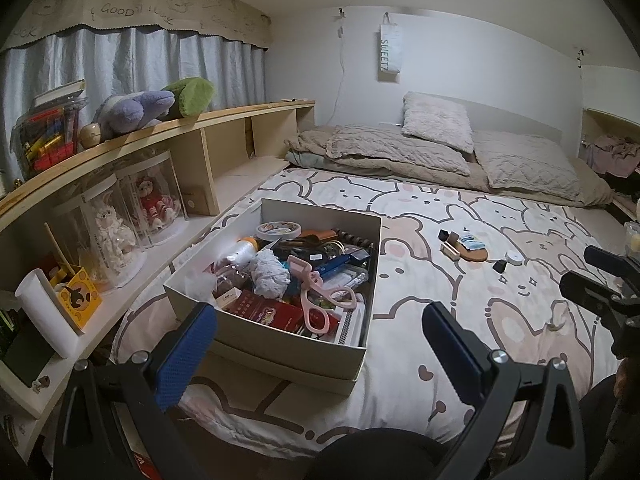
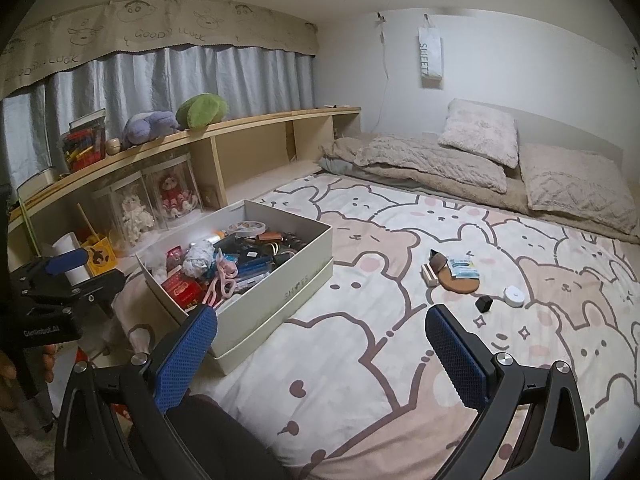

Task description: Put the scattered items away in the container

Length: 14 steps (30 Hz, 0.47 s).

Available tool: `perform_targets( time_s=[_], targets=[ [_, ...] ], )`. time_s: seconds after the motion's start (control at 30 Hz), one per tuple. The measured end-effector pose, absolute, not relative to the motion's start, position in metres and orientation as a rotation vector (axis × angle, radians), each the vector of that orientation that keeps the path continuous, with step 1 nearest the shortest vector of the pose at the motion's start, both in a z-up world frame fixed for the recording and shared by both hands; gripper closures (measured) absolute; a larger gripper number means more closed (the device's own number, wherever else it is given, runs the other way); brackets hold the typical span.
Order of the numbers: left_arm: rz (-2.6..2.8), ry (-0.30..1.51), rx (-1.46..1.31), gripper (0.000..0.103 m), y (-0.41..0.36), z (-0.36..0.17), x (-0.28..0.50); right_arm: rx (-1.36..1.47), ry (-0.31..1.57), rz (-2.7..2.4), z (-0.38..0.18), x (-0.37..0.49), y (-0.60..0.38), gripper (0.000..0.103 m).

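You are looking at a bed (image 2: 360, 360) covered with a cream sheet printed with bears and rabbits. On its left part sits an open cardboard box (image 2: 280, 276) crowded with small things. Well apart from it, toward the right, a small cluster lies straight on the sheet: a round brown cork coaster (image 2: 460, 283) with a blue-and-white packet (image 2: 462, 268) resting on it, a small wooden piece (image 2: 430, 274) touching its left edge, a little black cube (image 2: 485, 303) just beside it, and a round white case (image 2: 514, 295) next to the cube. At the far end, beige pillows (image 2: 576, 178) and a folded blanket (image 2: 424, 156) lie across the bed.
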<state>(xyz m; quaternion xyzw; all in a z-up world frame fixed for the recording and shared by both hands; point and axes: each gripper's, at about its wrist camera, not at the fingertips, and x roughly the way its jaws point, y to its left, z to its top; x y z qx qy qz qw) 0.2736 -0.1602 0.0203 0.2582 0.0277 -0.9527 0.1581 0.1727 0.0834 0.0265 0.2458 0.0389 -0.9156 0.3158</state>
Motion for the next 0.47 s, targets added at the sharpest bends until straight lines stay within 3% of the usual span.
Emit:
perform_targets(
  time_s=[0.47],
  targets=[
    [-2.727,0.076,0.721,0.000,-0.1552,0.0187,0.2751,0.662,0.098,-2.413,0.0233,0.1733,0.0854,0.000]
  ],
)
